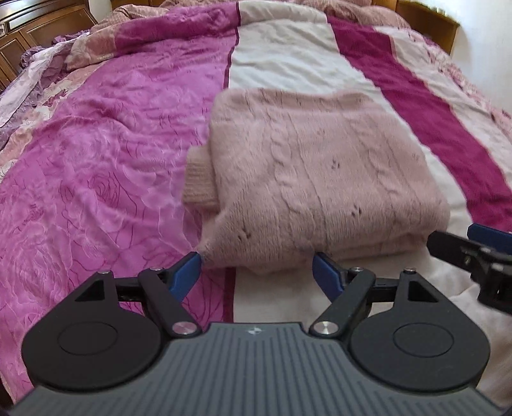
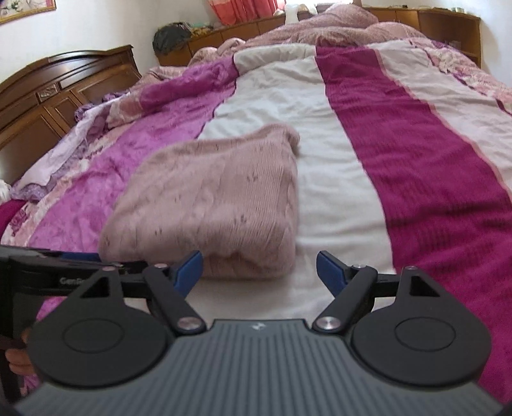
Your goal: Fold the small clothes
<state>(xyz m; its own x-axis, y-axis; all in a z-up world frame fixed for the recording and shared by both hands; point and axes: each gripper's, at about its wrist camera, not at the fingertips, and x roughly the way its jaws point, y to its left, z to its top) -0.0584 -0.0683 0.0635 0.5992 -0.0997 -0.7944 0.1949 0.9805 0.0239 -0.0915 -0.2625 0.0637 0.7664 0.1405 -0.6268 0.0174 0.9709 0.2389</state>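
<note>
A pale pink cable-knit sweater [image 1: 320, 166] lies folded into a thick rectangle on the bed, and a ribbed cuff [image 1: 198, 179] pokes out of its left side. My left gripper [image 1: 257, 262] is open at the sweater's near edge, straddling its near left corner, and the left blue pad [image 1: 187, 272] is right at the fabric. In the right wrist view my right gripper [image 2: 259, 259] is open around the near right corner of the sweater [image 2: 208, 198], with nothing pinched. Each gripper shows at the edge of the other's view: the right gripper [image 1: 464, 241] and the left gripper [image 2: 105, 260].
The bedspread runs in long stripes of pink rose pattern [image 1: 96, 192], white [image 2: 336, 192] and magenta [image 2: 432, 192]. A crumpled quilt [image 2: 320, 28] lies at the far end, with a wooden headboard [image 2: 48, 96] on the left and wooden shelves [image 2: 448, 22] behind. A hand [image 2: 16, 355] shows at the lower left.
</note>
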